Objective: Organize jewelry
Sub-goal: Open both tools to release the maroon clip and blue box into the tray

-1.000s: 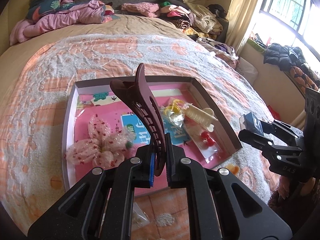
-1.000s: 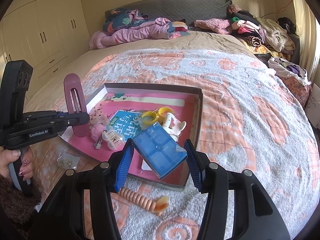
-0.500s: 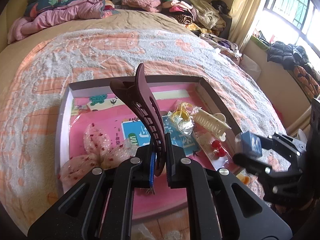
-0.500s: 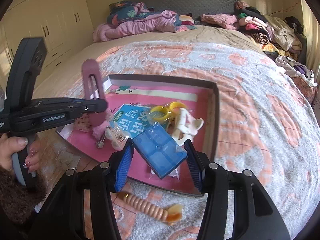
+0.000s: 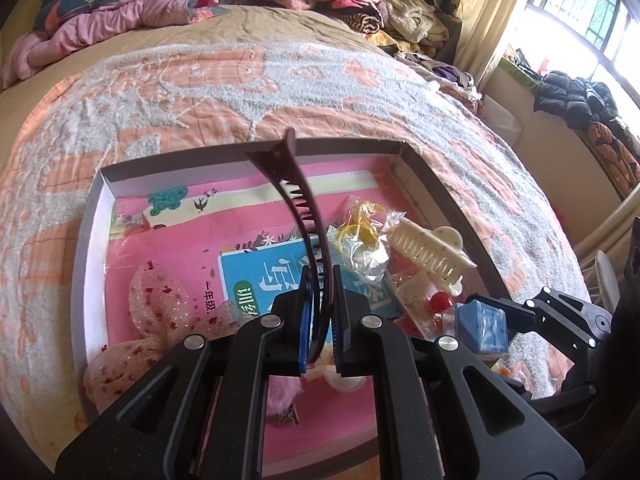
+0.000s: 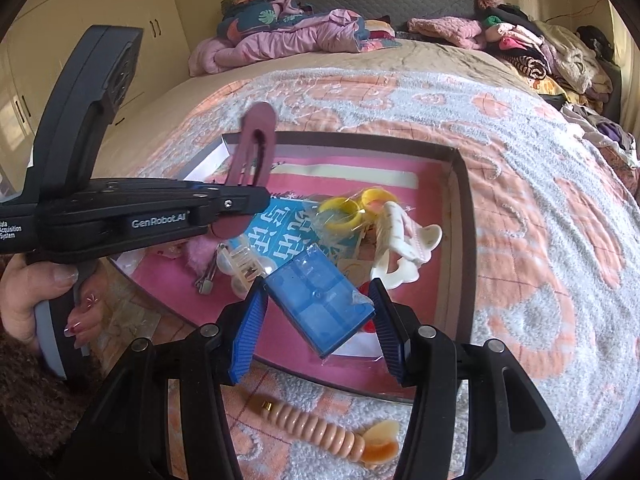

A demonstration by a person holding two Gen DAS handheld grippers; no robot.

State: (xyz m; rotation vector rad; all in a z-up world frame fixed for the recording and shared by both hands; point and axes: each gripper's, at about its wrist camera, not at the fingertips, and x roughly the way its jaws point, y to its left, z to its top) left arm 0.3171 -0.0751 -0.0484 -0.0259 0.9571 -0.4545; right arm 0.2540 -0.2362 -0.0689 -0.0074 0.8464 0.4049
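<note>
A shallow pink-lined box [image 5: 94, 216] lies on the bed and holds hair accessories. My left gripper [image 5: 319, 316] is shut on a long maroon hair clip [image 5: 298, 200], held upright over the box's near half; the clip also shows in the right wrist view [image 6: 252, 152]. My right gripper [image 6: 318, 316] is shut on a small blue plastic case [image 6: 320, 304], tilted, above the box's near right corner; the case also shows in the left wrist view [image 5: 482, 328]. In the box lie a cream claw clip [image 5: 430, 256], yellow rings in a bag [image 6: 346, 212] and a sheer pink bow [image 5: 148, 320].
A peach beaded hair piece [image 6: 320, 428] lies on the blanket just outside the box's near edge. Piled clothes [image 6: 288, 36] lie at the head of the bed. A blue booklet [image 5: 260, 280] lies flat in the box. A window [image 5: 580, 12] is at the right.
Both grippers have moved forward over the box with their items still held. The blue case now hangs over the box's near right corner, and the maroon clip is further over the box.
</note>
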